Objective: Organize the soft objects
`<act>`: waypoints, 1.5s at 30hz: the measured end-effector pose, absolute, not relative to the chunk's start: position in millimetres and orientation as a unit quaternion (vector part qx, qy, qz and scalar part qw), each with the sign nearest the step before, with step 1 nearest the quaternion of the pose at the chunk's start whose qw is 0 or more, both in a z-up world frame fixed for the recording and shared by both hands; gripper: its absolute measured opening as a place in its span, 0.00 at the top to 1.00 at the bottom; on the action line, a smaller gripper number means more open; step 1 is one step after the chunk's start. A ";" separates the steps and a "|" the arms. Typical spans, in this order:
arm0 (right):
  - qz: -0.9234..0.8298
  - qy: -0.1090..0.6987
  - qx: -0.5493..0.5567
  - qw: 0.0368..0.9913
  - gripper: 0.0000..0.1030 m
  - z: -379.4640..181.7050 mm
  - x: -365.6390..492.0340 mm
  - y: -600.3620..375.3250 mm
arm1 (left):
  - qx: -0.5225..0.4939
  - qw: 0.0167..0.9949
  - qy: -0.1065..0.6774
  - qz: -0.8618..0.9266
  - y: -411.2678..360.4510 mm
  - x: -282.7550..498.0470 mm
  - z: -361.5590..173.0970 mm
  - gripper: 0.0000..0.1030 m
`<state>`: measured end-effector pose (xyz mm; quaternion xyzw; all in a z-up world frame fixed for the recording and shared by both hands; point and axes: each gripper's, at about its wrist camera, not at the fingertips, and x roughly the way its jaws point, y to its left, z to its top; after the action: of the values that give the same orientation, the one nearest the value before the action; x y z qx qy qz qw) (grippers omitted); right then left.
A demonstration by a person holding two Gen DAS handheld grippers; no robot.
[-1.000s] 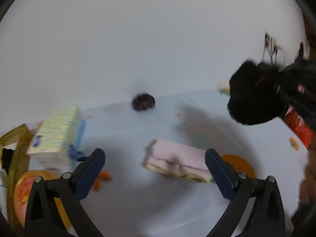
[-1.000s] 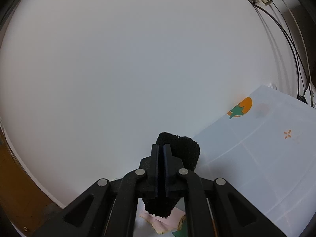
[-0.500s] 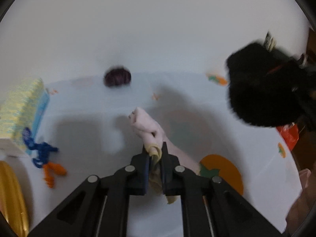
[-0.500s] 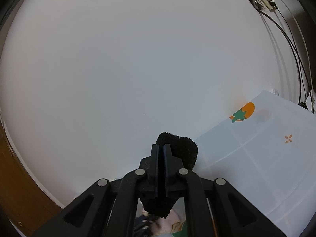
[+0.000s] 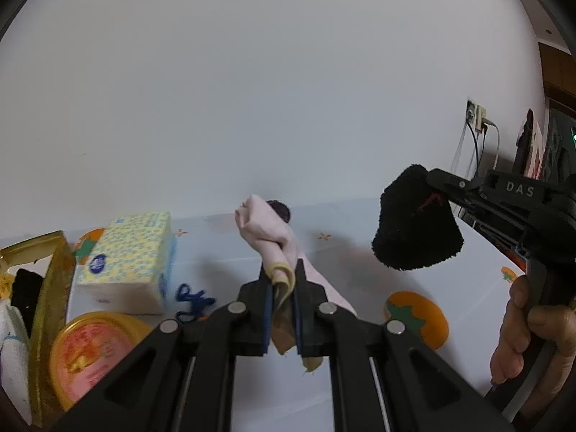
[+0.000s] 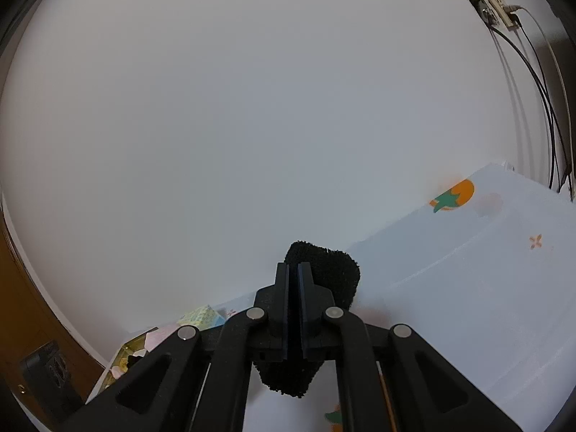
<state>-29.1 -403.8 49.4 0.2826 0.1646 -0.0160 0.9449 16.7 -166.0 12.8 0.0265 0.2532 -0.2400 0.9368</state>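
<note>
From the left wrist camera, the left gripper (image 5: 280,288) is clenched on a pink cloth (image 5: 268,232). The cloth's long axis runs forward along the fingers: a rolled end sticks up and away beyond the tips, and a loose yellowish tail hangs down behind them, clear of the table (image 5: 360,378). The gold box (image 5: 54,280), with dark and white fabric already in it, stands to the lower left, past the tissue box (image 5: 129,255) and a round orange lid (image 5: 90,352). So the likely drop spot lies leftward of this gripper, and this hand looks the nearer of the two. Off to the right, the right gripper (image 5: 432,194) pinches a black fuzzy cloth (image 5: 414,230) in the air, well apart from the pink one. A small dark ball (image 5: 280,210) sits on the table behind the pink cloth, and blue yarn (image 5: 192,300) lies near the tissue box.

From the right wrist camera, the right gripper (image 6: 293,306) is shut on the black fuzzy cloth (image 6: 334,273), which bulges up past the tips and hangs below them. The gold box (image 6: 131,351) shows at the lower left, beyond the tissue box (image 6: 201,315), so it too lies leftward, and seemingly farther off for this hand. The table (image 6: 486,288) stretches away to the right.
</note>
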 end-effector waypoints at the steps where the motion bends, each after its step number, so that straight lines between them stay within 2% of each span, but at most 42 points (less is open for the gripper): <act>1: -0.017 0.164 0.282 0.945 0.94 49.8 -30.2 -398.7 | 0.028 0.938 0.251 -0.238 -160.2 14.7 13.0 0.93; 21: -0.008 0.133 0.232 0.963 0.94 60.3 -63.1 -292.7 | 0.015 0.949 0.230 -0.214 -69.4 19.6 22.2 0.93; 45: 0.059 0.123 0.205 0.969 0.94 68.6 -15.4 -232.5 | -0.012 0.965 0.208 -0.159 17.0 33.1 35.2 0.93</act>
<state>-15.4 -232.5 68.6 0.2049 0.1233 0.0585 0.9692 33.1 17.0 35.2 -0.0121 0.2084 -0.1585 0.9650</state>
